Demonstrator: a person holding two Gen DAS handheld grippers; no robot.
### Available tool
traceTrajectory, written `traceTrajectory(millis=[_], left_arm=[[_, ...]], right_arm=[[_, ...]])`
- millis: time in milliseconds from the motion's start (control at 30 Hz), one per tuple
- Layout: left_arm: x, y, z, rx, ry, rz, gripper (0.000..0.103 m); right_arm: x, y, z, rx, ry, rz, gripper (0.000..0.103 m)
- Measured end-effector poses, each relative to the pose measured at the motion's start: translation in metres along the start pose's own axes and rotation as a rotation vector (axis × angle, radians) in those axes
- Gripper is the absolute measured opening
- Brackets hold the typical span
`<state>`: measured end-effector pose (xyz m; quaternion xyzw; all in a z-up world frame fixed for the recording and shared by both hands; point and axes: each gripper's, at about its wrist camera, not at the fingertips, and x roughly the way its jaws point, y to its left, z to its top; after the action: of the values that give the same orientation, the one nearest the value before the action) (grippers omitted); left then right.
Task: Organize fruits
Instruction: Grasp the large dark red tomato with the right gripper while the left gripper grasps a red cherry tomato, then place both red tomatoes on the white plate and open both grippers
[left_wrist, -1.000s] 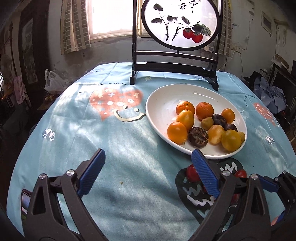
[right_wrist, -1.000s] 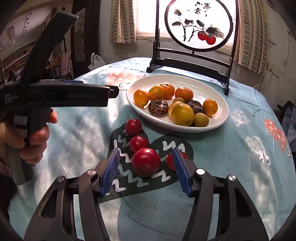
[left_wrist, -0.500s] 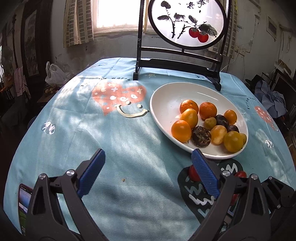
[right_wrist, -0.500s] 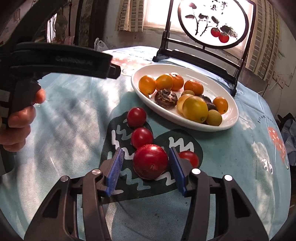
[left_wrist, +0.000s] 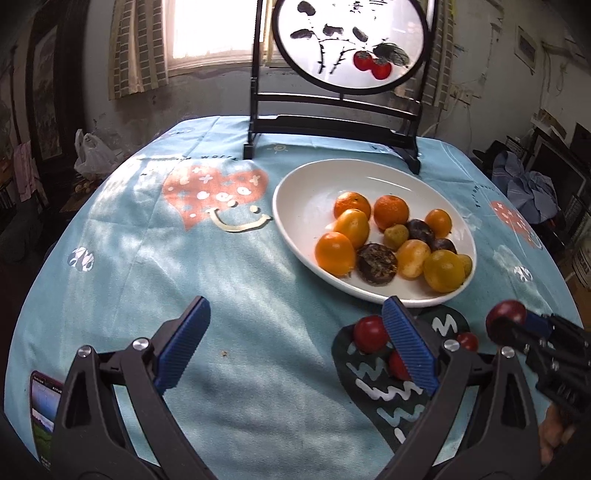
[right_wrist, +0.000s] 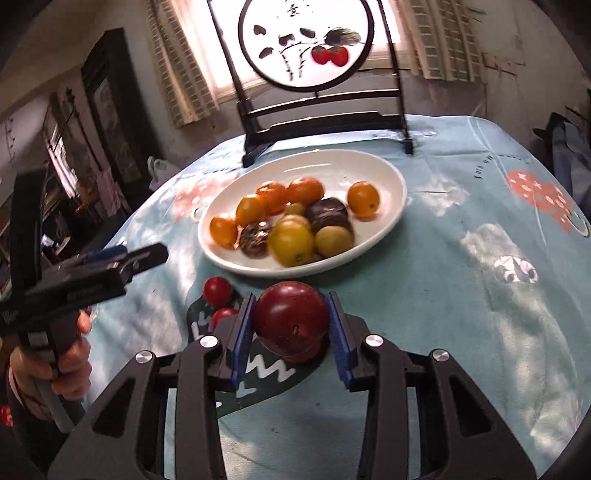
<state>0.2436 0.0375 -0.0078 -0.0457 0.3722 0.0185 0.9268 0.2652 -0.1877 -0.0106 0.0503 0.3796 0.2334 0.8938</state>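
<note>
**Red fruit clamped near the white plate**

The round surface (left_wrist: 229, 280) wears a light blue cloth printed with a coral heart, a smile and a dark zigzag patch. The white plate (right_wrist: 391, 206) is the landmark: 1 oval dish piled with orange, yellow and dark fruits (right_wrist: 291, 242). Behind the plate stands a black framed round screen (left_wrist: 352, 40) painted with red fruit, and behind that a bright window with striped curtains.

The right claw (right_wrist: 291, 325) has just been closing and now grips a large red fruit (right_wrist: 290, 319) just in front of the plate. 2 small red fruits (right_wrist: 217, 290) lie on the dark patch, left of it.

The left claw (left_wrist: 295, 343) stands wide open and empty, in front of the plate. A phone (left_wrist: 42, 417) lies at the near left edge.
</note>
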Motion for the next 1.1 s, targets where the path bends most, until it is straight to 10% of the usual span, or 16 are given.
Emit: traceTrajectory(millis=[300,1100], left_arm=[[0.001,-0.069,-0.027,0.320,0.063,-0.231,0.053],[0.037,-0.088,-0.049,0.424,0.091,-0.084,0.028]], right_arm=[[-0.002,-0.023,0.004,0.111,-0.005,-0.029,0.039],[-0.009,-0.015,0.003,0.086,-0.016,-0.018,0.038]])
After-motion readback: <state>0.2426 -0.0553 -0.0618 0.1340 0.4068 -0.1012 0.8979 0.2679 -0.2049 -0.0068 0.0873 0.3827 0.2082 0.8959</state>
